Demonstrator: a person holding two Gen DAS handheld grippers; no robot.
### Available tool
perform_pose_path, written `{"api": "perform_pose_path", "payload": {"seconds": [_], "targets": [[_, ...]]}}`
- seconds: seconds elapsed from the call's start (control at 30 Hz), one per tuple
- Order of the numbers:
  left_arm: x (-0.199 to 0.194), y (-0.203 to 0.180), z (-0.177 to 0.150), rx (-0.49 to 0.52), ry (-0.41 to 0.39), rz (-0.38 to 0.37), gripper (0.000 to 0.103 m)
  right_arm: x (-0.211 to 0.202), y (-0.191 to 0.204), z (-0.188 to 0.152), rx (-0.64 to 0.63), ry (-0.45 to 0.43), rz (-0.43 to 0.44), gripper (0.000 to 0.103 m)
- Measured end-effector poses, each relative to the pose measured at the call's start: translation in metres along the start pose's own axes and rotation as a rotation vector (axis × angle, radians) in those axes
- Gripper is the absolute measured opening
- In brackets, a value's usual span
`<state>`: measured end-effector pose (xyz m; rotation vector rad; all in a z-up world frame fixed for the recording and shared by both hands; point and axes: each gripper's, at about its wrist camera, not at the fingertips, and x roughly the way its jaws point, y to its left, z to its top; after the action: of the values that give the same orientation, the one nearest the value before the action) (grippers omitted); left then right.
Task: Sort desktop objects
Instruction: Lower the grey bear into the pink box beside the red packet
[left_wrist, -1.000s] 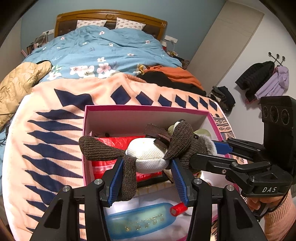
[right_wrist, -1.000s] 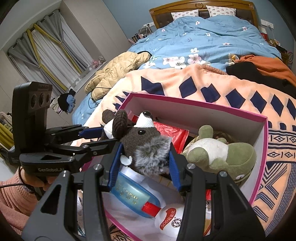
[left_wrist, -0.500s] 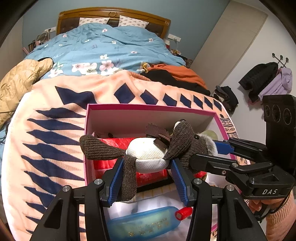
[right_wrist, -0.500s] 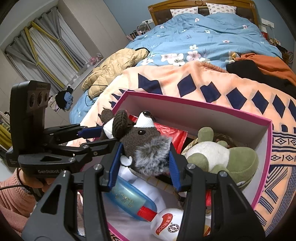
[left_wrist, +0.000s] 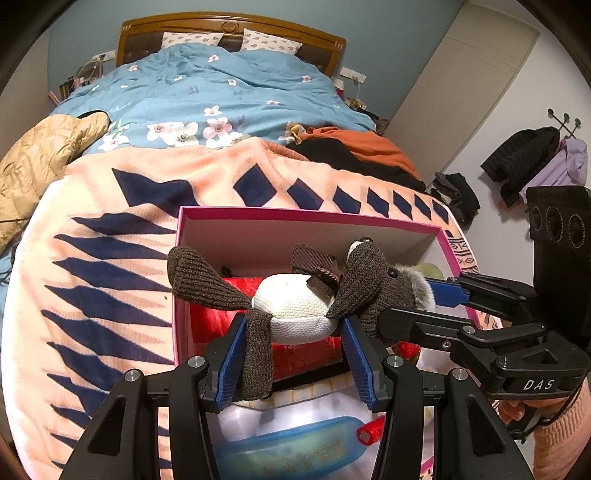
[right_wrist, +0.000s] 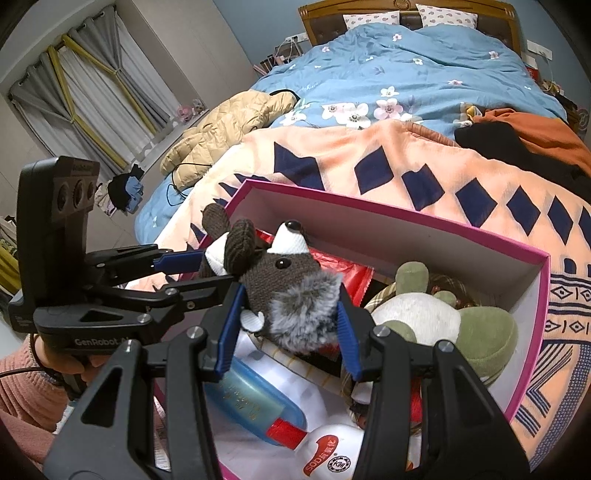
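Note:
A brown knitted plush animal with a white belly hangs above a pink-rimmed box. My left gripper is shut on its belly and legs. My right gripper is shut on its furry grey head. In the left wrist view the right gripper comes in from the right and clasps the head. The right wrist view has the left gripper reaching in from the left onto the body. The box holds a green and white plush, a red bag, a blue bottle and a white bottle.
The box sits on a peach blanket with navy diamonds, spread over a bed with a blue floral duvet. A tan jacket lies at the left, dark and orange clothes at the right. A person's hand in a pink sleeve holds the right gripper.
Both grippers keep their hold on the plush. The box and bottles have slid slightly lower in both views, so the plush sits a little higher over the box.

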<state>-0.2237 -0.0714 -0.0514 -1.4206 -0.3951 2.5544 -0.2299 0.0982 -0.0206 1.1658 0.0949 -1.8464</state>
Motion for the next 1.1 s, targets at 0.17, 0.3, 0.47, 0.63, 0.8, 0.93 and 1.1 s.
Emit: {"api": "perform_pose_path", "payload": {"seconds": [0.17,0.3,0.47,0.63,0.8,0.93,1.1], "targets": [[0.004,0.003,0.0,-0.011,0.002,0.003,0.051,0.005,-0.001,0.003,-0.008,0.012,-0.007,0.049],[0.007,0.006,0.001,-0.019,0.006,0.007,0.051,0.009,-0.001,0.004,-0.014,0.021,-0.012,0.049],[0.011,0.009,0.002,-0.023,0.012,0.013,0.051,0.015,-0.001,0.007,-0.02,0.034,-0.018,0.049],[0.015,0.011,0.002,-0.029,0.018,0.024,0.051,0.022,-0.002,0.008,-0.022,0.045,-0.023,0.049],[0.018,0.012,0.001,-0.027,0.023,0.039,0.051,0.027,-0.004,0.008,-0.02,0.057,-0.022,0.049],[0.021,0.014,0.001,-0.026,0.026,0.048,0.051,0.032,-0.005,0.009,-0.017,0.066,-0.023,0.049],[0.022,0.013,0.003,-0.017,0.023,0.061,0.051,0.034,-0.008,0.011,-0.011,0.067,-0.021,0.049]]}}
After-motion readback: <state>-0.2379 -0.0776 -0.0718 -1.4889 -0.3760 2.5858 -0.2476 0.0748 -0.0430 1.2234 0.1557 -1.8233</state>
